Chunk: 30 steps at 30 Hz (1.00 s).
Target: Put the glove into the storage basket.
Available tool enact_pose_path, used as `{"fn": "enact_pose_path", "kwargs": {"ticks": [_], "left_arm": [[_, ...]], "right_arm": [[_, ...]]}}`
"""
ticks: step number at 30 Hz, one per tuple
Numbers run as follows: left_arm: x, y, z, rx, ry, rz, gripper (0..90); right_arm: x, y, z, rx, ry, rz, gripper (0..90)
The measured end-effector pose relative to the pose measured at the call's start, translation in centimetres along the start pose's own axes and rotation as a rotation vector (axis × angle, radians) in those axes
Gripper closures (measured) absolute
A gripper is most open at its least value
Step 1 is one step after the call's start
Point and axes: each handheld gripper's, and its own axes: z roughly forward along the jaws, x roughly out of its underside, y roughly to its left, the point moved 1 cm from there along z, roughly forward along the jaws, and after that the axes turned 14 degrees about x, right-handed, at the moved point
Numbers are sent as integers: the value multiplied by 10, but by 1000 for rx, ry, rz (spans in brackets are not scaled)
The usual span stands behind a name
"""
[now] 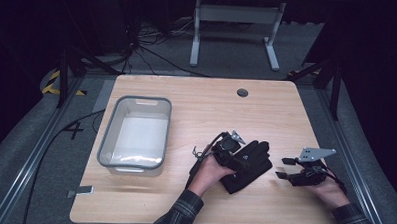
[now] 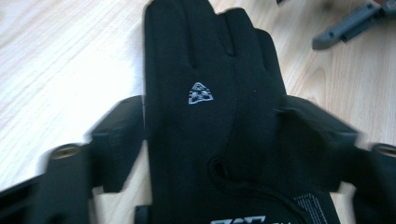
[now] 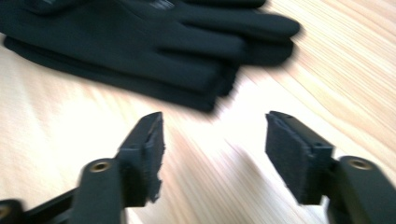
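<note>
— Gloves (image 1: 248,164) first: where are they?

— Black, lying stacked on the wooden desk (image 1: 206,107), right of its middle and toward the near edge, fingers pointing away from the person.

— And the left gripper (image 1: 233,154)?

— Over the gloves. In the left gripper view its jaws stand spread, one on each side of the top glove (image 2: 215,116), which has a small grey triangular logo on it. The jaws are not pinching the fabric.

— The right gripper (image 1: 283,167)?

— Just right of the gloves, above bare wood. Its jaws are wide apart and hold nothing; the glove fingertips (image 3: 261,28) lie ahead of them.

— Anything else on the desk?

— A grey plastic bin (image 1: 135,132) on the left side, well apart from the gloves.
</note>
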Motion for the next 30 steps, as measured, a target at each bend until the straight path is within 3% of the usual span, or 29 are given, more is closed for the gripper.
{"fn": "enact_pose_path", "kwargs": {"ticks": [1, 5, 11, 19, 24, 30], "left_arm": [[0, 0, 0, 0, 0, 0, 172], [0, -1, 12, -22, 23, 14, 121], [1, 0, 24, -40, 67, 31, 95], [5, 2, 29, -47, 92, 30, 94], [6, 0, 29, -60, 108, 57, 100], [6, -3, 28, -63, 115, 74, 218]], "right_arm": [[0, 0, 0, 0, 0, 0, 363], [14, -12, -2, 78, -4, 39, 218], [21, -22, 2, 135, 22, 78, 159], [23, -20, 6, 135, 21, 71, 137], [24, -21, 7, 129, 13, 81, 125], [24, -20, 8, 117, 15, 83, 89]]}}
